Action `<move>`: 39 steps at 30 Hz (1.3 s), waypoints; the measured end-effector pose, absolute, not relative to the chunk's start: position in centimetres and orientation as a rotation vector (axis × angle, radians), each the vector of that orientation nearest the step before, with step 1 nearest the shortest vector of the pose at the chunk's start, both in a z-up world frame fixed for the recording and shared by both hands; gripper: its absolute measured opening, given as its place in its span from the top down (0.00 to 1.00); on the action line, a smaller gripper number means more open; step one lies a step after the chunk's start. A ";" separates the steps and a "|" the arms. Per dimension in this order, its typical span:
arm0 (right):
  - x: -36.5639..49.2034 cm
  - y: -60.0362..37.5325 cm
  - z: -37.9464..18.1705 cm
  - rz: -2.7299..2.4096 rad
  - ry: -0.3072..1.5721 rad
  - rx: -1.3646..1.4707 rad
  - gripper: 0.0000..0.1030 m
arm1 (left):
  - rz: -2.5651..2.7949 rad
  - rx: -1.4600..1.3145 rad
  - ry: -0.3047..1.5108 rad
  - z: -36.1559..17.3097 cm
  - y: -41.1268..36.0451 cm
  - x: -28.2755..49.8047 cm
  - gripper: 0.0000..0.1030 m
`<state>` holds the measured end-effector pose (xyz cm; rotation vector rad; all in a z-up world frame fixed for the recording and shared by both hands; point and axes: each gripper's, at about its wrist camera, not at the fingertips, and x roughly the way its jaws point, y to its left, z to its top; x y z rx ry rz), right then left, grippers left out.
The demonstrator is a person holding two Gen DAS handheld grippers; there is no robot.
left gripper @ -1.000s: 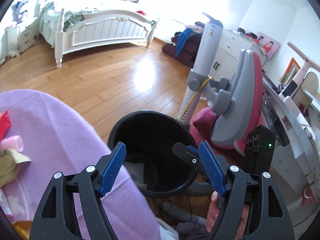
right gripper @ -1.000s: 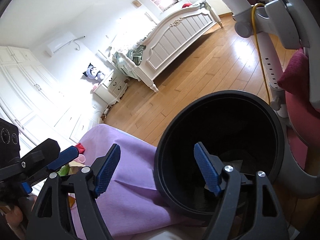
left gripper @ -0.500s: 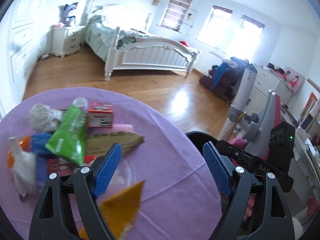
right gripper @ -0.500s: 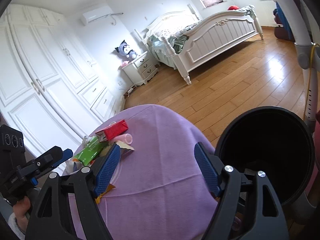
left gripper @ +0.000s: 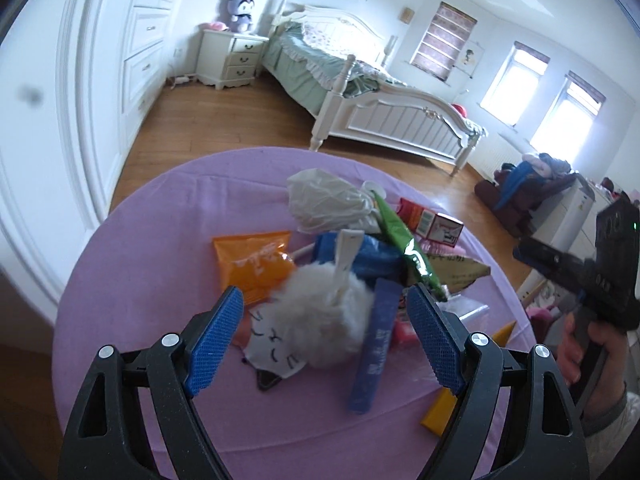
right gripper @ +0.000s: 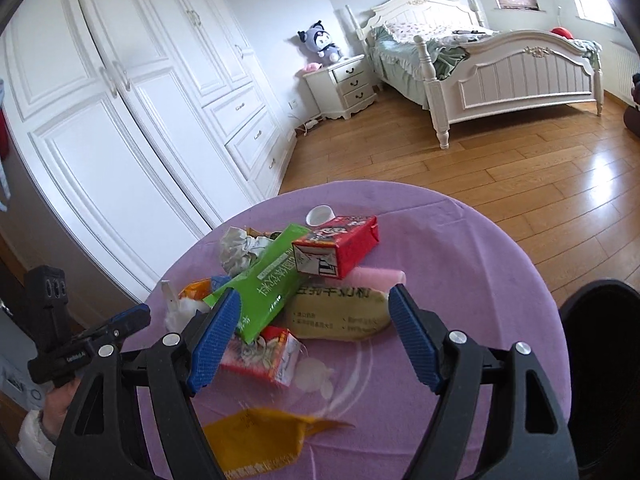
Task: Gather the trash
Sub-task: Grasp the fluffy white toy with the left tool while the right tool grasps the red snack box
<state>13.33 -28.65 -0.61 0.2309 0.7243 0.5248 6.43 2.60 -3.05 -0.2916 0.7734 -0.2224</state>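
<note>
A round surface [right gripper: 460, 240] under a purple cloth carries a heap of litter near its middle; a red carton [right gripper: 340, 246] leans on a green wrapper [right gripper: 264, 284]; a tan packet [right gripper: 340, 312] lies flat beside them; an orange packet [left gripper: 250, 260] and a crumpled white bag [left gripper: 324, 200] lie toward the wardrobe-side edge; a yellow wrapper [right gripper: 260, 436] sits at the near edge.

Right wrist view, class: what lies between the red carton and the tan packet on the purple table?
A pink tube lies between the red carton and the tan packet, shown in the right wrist view.
</note>
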 end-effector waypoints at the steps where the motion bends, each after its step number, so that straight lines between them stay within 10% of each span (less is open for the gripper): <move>1: 14.2 -27.6 -0.5 0.519 0.740 0.203 0.26 | -0.230 -0.290 0.783 -3.4 2.8 6.5 0.20; 11: 20.8 -23.0 -2.9 0.371 0.922 0.046 0.32 | -0.313 -0.230 0.836 -5.1 1.2 8.1 0.24; 20: 20.0 -24.5 -3.1 0.396 0.913 0.117 0.49 | -0.354 -0.293 0.868 -6.7 1.3 8.8 0.61; 39: 7.4 -33.0 2.4 0.611 0.477 0.438 0.49 | -0.426 -0.261 0.606 3.2 -4.4 3.6 0.65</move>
